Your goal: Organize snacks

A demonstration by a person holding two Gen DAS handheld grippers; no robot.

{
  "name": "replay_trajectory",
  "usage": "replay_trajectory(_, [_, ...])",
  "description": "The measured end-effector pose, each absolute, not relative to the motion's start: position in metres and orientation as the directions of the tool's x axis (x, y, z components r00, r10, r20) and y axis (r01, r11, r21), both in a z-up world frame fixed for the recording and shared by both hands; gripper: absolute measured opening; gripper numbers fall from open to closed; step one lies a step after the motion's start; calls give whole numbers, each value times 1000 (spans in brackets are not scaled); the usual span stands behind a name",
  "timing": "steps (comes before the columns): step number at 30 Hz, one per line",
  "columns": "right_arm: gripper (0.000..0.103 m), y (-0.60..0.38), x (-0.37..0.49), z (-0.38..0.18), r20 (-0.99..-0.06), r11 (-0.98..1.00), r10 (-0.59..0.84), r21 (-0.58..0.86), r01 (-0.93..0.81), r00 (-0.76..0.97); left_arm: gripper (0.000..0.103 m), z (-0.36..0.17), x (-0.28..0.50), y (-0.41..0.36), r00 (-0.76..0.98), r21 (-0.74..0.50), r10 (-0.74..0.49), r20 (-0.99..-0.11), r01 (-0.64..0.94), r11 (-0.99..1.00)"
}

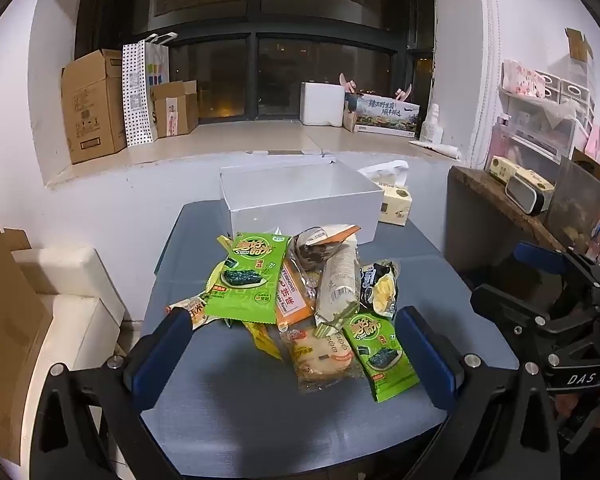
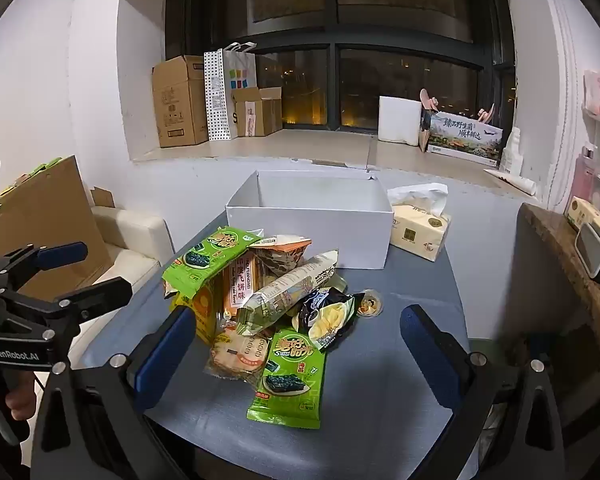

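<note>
Left gripper (image 1: 294, 354): held low over table (image 1: 260, 432), fingers apart, snack pile (image 1: 300, 292) between.
Right gripper (image 2: 298, 354): likewise spread wide.
Box (image 2: 312, 220): set behind pile.

"GenRobot.AI" on left gripper (image 2: 90, 268) ("DAS" on right gripper (image 1: 516, 268)).

- The left wrist view looks forward and down along the desk (image 1: 228, 432), close to the snack pile (image 1: 296, 300) at centre frame.
- The right wrist view faces the same way, equally near.
- Both share the pile (image 2: 268, 312), the white box (image 2: 312, 232) and the window (image 2: 372, 80) in the upper frame.
</note>
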State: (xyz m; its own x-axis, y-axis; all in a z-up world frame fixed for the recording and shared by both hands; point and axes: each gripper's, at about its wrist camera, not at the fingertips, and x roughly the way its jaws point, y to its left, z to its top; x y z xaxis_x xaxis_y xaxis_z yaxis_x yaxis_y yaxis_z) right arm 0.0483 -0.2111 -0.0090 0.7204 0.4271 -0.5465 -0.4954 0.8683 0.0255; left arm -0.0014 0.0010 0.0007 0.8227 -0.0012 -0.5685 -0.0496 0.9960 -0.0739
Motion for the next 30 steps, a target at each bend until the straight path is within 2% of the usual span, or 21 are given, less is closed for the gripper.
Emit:
replay_trajectory(2, [103,-210,48,-9,-551,869,419,13,-495,722,103,0,-2,-4,819,-49,7,-574,-43,998])
replay_trajectory(30, [103,-214,46,-6,-546,869,419,9,-495,726,103,0,2,-4,807,-75,-24,-590,-25,997])
